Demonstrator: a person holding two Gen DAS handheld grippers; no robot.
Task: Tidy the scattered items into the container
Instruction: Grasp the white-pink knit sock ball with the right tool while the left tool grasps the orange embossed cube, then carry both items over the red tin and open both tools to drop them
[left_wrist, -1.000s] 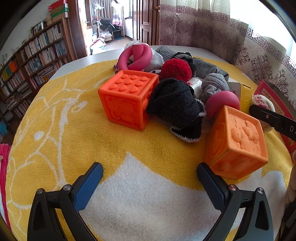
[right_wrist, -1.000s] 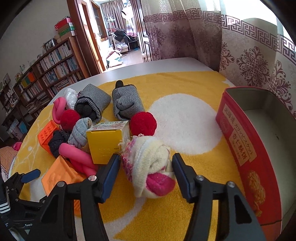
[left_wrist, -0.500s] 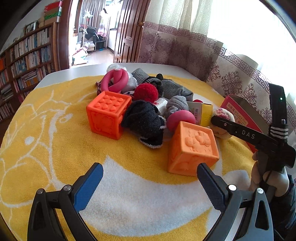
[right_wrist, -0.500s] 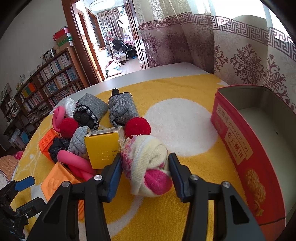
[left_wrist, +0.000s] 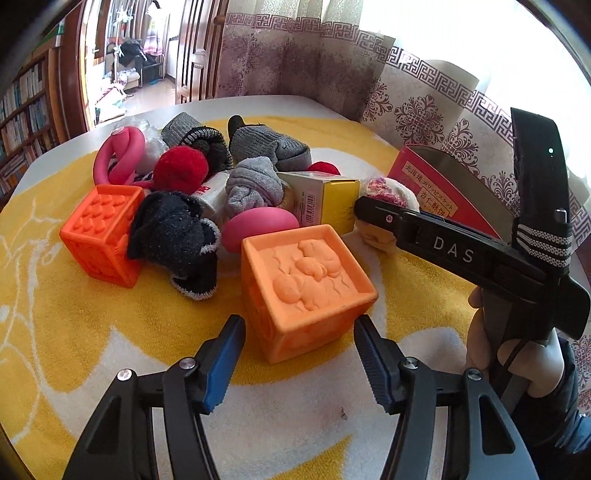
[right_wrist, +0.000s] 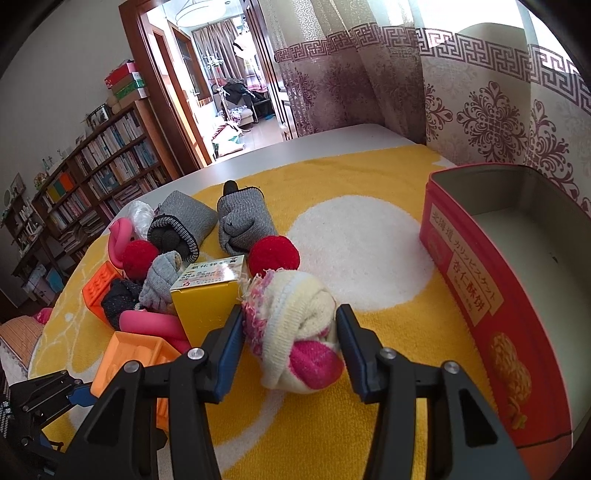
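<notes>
Both of my grippers are now working on the pile. Since a second ago my left gripper (left_wrist: 297, 345) came from the open towel up to the pale orange cube (left_wrist: 308, 286), and its jaws are closing with the cube between them; the pads do not press it yet, I think. My right gripper (right_wrist: 290, 345) kept its place and holds narrow on the rolled cream-and-pink sock (right_wrist: 295, 332), both pads touching the wool. So I judge two items are nearly ready to carry. The sock looks soft, loosely rolled, with a frayed pink edge, resting on the yellow towel (right_wrist: 388, 332). The red tin (right_wrist: 476, 295) stands open and seems empty, near the sock on the right.
</notes>
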